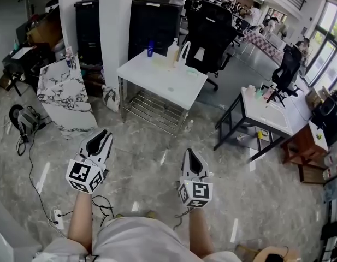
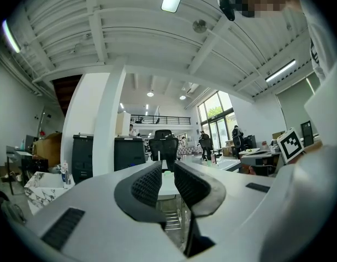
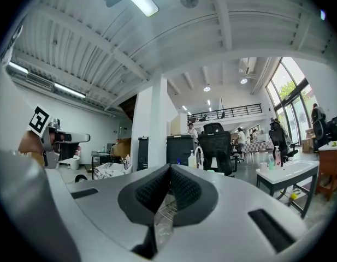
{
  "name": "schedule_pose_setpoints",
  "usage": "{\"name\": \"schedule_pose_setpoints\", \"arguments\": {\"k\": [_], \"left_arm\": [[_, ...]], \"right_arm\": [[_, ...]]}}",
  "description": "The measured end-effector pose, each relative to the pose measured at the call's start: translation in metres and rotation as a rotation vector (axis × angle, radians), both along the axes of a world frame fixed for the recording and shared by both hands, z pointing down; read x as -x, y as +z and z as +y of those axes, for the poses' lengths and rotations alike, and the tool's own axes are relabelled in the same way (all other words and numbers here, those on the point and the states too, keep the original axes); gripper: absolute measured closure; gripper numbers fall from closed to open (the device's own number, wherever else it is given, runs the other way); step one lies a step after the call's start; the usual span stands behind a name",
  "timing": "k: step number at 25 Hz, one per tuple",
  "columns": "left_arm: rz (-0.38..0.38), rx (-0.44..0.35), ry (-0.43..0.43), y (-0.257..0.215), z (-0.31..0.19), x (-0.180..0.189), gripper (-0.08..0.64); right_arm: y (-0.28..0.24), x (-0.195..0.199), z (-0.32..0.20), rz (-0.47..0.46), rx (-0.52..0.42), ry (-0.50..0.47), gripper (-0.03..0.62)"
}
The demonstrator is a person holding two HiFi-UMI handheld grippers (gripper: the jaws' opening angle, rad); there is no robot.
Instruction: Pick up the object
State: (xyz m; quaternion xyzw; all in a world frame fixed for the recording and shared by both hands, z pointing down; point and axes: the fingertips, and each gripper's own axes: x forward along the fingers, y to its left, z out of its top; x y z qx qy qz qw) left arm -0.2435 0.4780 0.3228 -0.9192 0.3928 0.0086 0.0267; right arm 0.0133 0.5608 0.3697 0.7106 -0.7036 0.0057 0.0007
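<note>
Jaws on my left gripper stand slightly apart, holding nothing; those on my right gripper meet, also empty. I judge the object is among the bottles on the white counter, well ahead. I'd step close first, then open wide before reaching.

candidates: several small things on the white counter, far centre; which is meant cannot be told
blue bottle: small, upright, far left part of the counter
pale bottle: taller, whitish-yellow, upright, near the blue bottle, to its right
white loop: thin arch, upright, just right of the pale bottle
green item: small, low, right part of the counter; too small to identify
</note>
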Motion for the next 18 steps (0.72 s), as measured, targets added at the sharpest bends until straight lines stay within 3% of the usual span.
{"name": "schedule_pose_setpoints", "arguments": {"k": [9,18], "left_arm": [[0.003,0.0,-0.031,0.005,-0.013,-0.043,0.495],[-0.017,0.004,-0.031,0.013,-0.023,-0.081,0.495]], "right_arm": [[0.008,-0.034,-0.016,-0.001,-0.015,-0.064,0.584],[0.017,-0.079,-0.034,-0.049,-0.029,-0.043,0.584]]}}
